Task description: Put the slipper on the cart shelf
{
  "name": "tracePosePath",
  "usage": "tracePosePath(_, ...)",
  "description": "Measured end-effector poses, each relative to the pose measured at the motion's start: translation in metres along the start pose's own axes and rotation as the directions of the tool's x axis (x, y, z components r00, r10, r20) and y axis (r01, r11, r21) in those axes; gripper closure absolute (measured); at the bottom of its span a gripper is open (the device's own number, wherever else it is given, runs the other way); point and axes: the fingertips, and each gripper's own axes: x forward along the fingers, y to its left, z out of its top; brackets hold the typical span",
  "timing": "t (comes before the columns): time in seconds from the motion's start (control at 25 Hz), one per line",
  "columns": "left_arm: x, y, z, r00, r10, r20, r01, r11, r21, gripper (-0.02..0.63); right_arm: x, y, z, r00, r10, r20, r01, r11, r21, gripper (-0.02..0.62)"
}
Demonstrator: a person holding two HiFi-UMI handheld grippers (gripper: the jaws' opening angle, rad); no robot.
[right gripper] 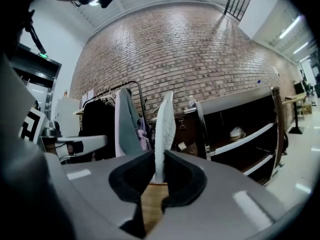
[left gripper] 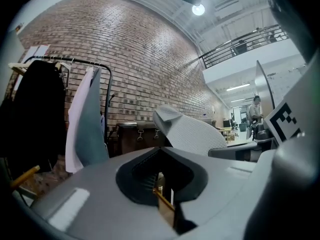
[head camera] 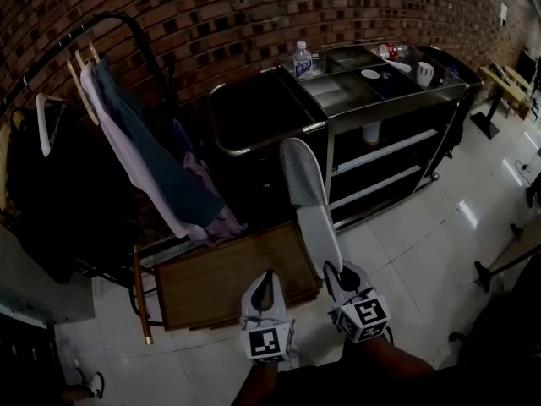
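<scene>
A long white slipper (head camera: 306, 197) juts forward from my right gripper (head camera: 342, 276), which is shut on its heel end. In the right gripper view the slipper (right gripper: 164, 134) stands on edge between the jaws of the right gripper (right gripper: 159, 176), pointing toward the metal cart (right gripper: 240, 134). The cart (head camera: 393, 100) stands ahead to the right, and its open shelves (head camera: 385, 152) face me. My left gripper (head camera: 267, 288) hovers beside the right one, shut and empty. In the left gripper view the left gripper (left gripper: 159, 179) has the slipper (left gripper: 192, 134) to its right.
A clothes rack (head camera: 127, 32) with hanging garments (head camera: 144, 150) fills the left. A brown wooden tray (head camera: 228, 282) lies on the floor below my grippers. A water bottle (head camera: 302, 59), a cup (head camera: 425, 74) and small items sit on the cart's top. A black bag (head camera: 254, 112) hangs at the cart's left end.
</scene>
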Motion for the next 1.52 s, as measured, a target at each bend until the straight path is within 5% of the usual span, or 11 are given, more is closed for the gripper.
tracePosePath(0.44, 0.094, -0.064, -0.028, 0.995, 0.055, -0.08, -0.057, 0.998, -0.023, 0.589, -0.028, -0.162, -0.042, 0.98, -0.038, -0.194, 0.045, 0.998, 0.031, 0.552)
tracePosePath(0.76, 0.171, -0.111, -0.019, 0.991, 0.108, -0.079, -0.108, 0.994, -0.001, 0.589, 0.019, -0.268, -0.037, 0.969, -0.011, -0.246, 0.015, 1.0, 0.014, 0.552)
tracePosePath(1.2, 0.204, -0.109, -0.014, 0.959, 0.264, -0.101, -0.261, 0.964, 0.043, 0.589, 0.151, -0.322, -0.019, 0.958, 0.082, -0.276, -0.066, 0.995, 0.07, 0.552)
tracePosePath(1.52, 0.188, -0.097, -0.022, 0.919, 0.373, -0.127, -0.372, 0.928, 0.038, 0.589, 0.265, -0.344, -0.021, 0.948, 0.076, -0.31, -0.013, 0.979, 0.203, 0.552)
